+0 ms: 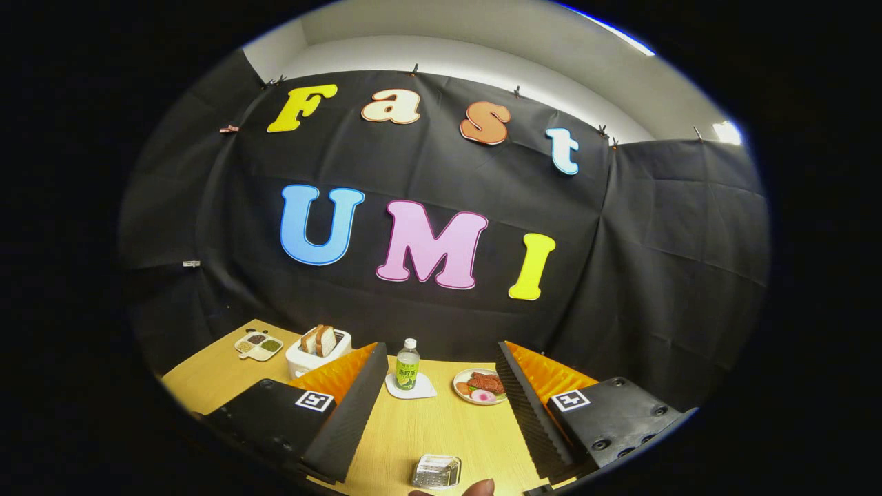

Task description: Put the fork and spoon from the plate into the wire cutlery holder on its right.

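- Black cloth walls the booth behind a wooden table [441, 430]; far on it, left to right, stand a seasoning tray [258, 346], toaster [318, 350], bottle [407, 364] and food plate [480, 386].
- Gripper [441, 413] hovers released, fingers wide apart, holding nothing.
- Wire cutlery holder [437, 472] sits near, between the fingers; a fingertip [478, 488] shows beside it.
- Fork and spoon cannot be made out; I judge the gripper should tilt down to find them before closing.

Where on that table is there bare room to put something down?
The table is bare between the open gripper's fingers, from the bottle and food plate back to the wire holder. The far edge is crowded: toaster, condiment dish.
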`<act>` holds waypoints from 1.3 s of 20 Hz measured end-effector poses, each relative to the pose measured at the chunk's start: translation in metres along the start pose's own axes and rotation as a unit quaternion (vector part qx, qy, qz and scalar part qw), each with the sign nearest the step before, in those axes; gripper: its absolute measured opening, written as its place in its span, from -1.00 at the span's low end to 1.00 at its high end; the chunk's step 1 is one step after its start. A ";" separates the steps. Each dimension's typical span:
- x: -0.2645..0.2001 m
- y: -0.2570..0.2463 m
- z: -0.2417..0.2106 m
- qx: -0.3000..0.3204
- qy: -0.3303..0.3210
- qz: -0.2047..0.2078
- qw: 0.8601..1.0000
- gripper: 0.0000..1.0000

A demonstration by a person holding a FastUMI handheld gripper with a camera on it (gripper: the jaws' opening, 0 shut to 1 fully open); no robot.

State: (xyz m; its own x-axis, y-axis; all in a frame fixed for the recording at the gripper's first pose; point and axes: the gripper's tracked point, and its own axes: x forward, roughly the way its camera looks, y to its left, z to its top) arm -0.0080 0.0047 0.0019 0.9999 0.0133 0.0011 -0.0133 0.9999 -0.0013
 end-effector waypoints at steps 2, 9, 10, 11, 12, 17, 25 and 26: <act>0.000 0.001 0.001 -0.001 -0.001 0.000 1.000 0.96; -0.003 0.008 0.002 -0.002 0.000 0.004 1.000 0.96; -0.002 0.009 0.002 -0.002 0.000 0.004 1.000 0.96; -0.001 0.010 0.001 -0.001 0.002 0.006 1.000 0.96; -0.001 0.012 0.000 0.000 0.004 0.007 1.000 0.96; -0.001 0.047 -0.016 0.034 0.048 0.066 0.996 0.96; -0.028 0.148 -0.084 0.127 0.218 0.225 0.941 0.97; -0.034 0.163 -0.098 0.137 0.248 0.241 0.928 0.96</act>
State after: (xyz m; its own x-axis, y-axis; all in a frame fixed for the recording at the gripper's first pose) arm -0.0444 0.1667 -0.0963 0.7541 0.5256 -0.3938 -0.3921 0.8413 0.3721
